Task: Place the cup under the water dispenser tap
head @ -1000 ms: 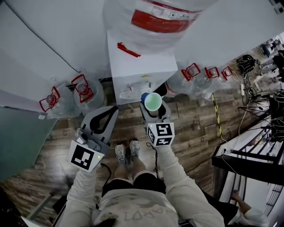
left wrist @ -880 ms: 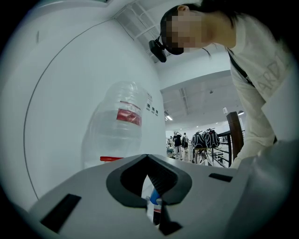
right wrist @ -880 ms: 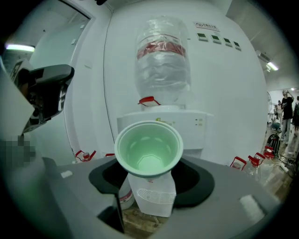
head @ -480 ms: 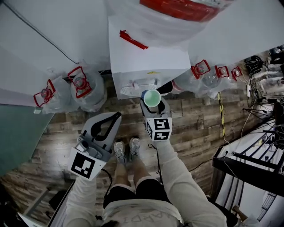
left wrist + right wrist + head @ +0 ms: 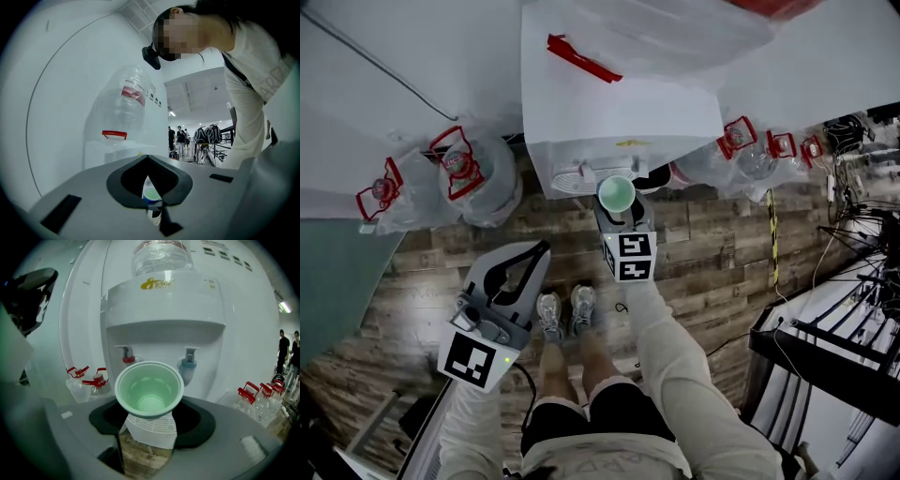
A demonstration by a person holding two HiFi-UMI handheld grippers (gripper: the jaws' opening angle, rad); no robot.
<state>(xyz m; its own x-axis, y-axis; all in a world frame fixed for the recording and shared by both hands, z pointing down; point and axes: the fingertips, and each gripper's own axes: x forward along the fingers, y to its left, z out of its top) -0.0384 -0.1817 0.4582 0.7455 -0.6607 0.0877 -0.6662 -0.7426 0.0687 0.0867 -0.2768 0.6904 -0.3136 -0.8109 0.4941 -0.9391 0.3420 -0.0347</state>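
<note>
Your right tool [image 5: 617, 206] is clamped on the cup [image 5: 149, 389], one jaw on each side of its wall, with the cup upright and its pale green inside empty. You hold it close in front of the water dispenser [image 5: 164, 310], level with the recess below the dispenser's front panel. In the right gripper view the rim sits between the dispenser's red tap [image 5: 126, 356] and blue tap [image 5: 188, 363], a little lower than both spouts and directly under neither. The dispenser's white drip grille [image 5: 151, 427] shows just below the cup. Your left tool [image 5: 540, 251] is closed, its jaw tips together with nothing between them. It hangs to the left of the dispenser and further back from it than the right tool, above the wooden floor [image 5: 712, 253].
</note>
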